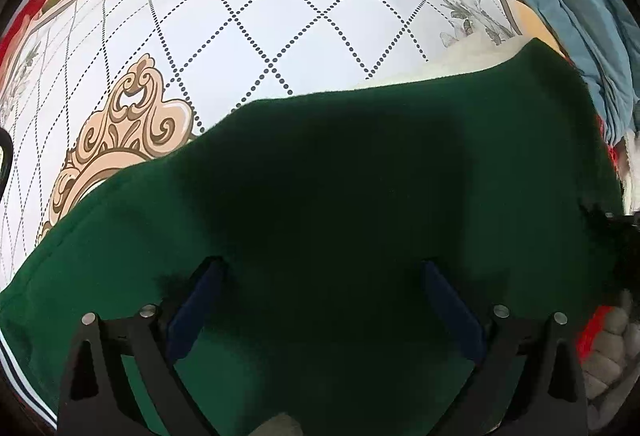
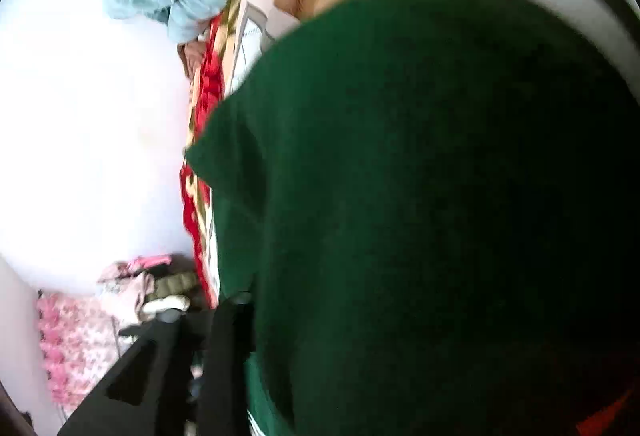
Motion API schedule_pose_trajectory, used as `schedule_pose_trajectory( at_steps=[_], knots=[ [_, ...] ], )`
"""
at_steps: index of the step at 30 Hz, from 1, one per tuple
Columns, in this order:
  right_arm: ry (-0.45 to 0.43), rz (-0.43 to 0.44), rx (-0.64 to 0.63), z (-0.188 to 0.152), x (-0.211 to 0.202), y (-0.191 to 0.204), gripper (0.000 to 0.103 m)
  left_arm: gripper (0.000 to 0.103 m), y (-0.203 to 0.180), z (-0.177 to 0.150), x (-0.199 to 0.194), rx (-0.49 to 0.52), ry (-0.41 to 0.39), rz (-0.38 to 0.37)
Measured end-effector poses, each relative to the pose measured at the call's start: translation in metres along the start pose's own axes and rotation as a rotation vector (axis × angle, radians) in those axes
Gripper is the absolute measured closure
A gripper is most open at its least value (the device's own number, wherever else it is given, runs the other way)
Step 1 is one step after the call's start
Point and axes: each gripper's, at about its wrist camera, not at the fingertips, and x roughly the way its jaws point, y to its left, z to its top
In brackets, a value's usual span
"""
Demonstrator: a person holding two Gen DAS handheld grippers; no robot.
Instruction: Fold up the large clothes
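Mid-fold: my left tool point(image 1: 320, 272) hangs wide over the green garment point(image 1: 360, 175) on the bed point(image 1: 280, 15); right tool point(image 2: 224, 316) state unreadable. Next: grasp an edge.

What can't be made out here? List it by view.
- Right wrist view: right gripper's fingers, hidden under the green garment; only one black arm shows, so open or shut is unclear. The view is blurred.
- Left wrist view: garment's near edge, cut off by the frame and the left gripper, whose fingers stand spread.
- Both views: garment type; only plain green cloth and a striped hem show.
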Motion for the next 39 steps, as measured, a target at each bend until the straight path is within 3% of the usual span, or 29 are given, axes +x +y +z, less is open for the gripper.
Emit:
schedule_pose_trajectory(
  at_steps=[4, 11, 14, 17, 21, 25, 27, 29, 32, 34, 35, 36, 38, 39],
  knots=[
    [-0.069, 0.012, -0.090, -0.020, -0.018, 0.056, 0.084, 0.000, -0.001, 0.006, 0.012, -0.028, -0.004, -0.046],
    [-0.031, -0.065, -0.352, -0.074, 0.001, 0.169, 0.084, 0.000, 0.010, 0.002, 0.011, -0.037, -0.041, -0.096],
    [-0.017, -0.150, -0.547, -0.117, 0.018, 0.224, 0.084, 0.000, 0.032, -0.008, -0.013, -0.086, -0.053, -0.094],
    [-0.004, -0.214, -0.699, -0.158, 0.031, 0.263, 0.084, 0.000, 0.087, -0.039, -0.070, -0.232, -0.139, -0.097],
    [0.056, -0.287, -0.939, -0.255, 0.063, 0.302, 0.084, 0.000, 0.186, -0.111, -0.150, -0.443, -0.240, -0.034],
    [0.134, -0.339, -1.208, -0.363, 0.120, 0.321, 0.084, 0.000, 0.272, -0.211, -0.204, -0.637, -0.270, 0.090],
    [0.195, -0.362, -1.352, -0.428, 0.158, 0.320, 0.084, 0.000, 0.291, -0.249, -0.215, -0.705, -0.271, 0.131],
    [0.292, -0.393, -1.454, -0.504, 0.183, 0.294, 0.085, 0.000, 0.317, -0.290, -0.223, -0.782, -0.269, 0.169],
    [0.433, -0.466, -1.557, -0.572, 0.238, 0.258, 0.084, 0.000, 0.331, -0.320, -0.226, -0.848, -0.258, 0.216],
    [0.544, -0.576, -1.628, -0.615, 0.273, 0.228, 0.075, 0.000, 0.338, -0.331, -0.233, -0.888, -0.270, 0.212],
    [0.572, -0.612, -1.665, -0.630, 0.281, 0.221, 0.063, 0.000, 0.337, -0.327, -0.235, -0.896, -0.280, 0.203],
    [0.583, -0.608, -1.699, -0.644, 0.282, 0.220, 0.046, 0.000, 0.336, -0.326, -0.242, -0.897, -0.300, 0.185],
    [0.662, -0.538, -1.685, -0.660, 0.272, 0.227, 0.026, 0.000, 0.335, -0.325, -0.260, -0.880, -0.332, 0.154],
    [0.695, -0.526, -1.666, -0.662, 0.268, 0.230, 0.025, 0.000, 0.329, -0.316, -0.268, -0.863, -0.358, 0.128]
  ],
)
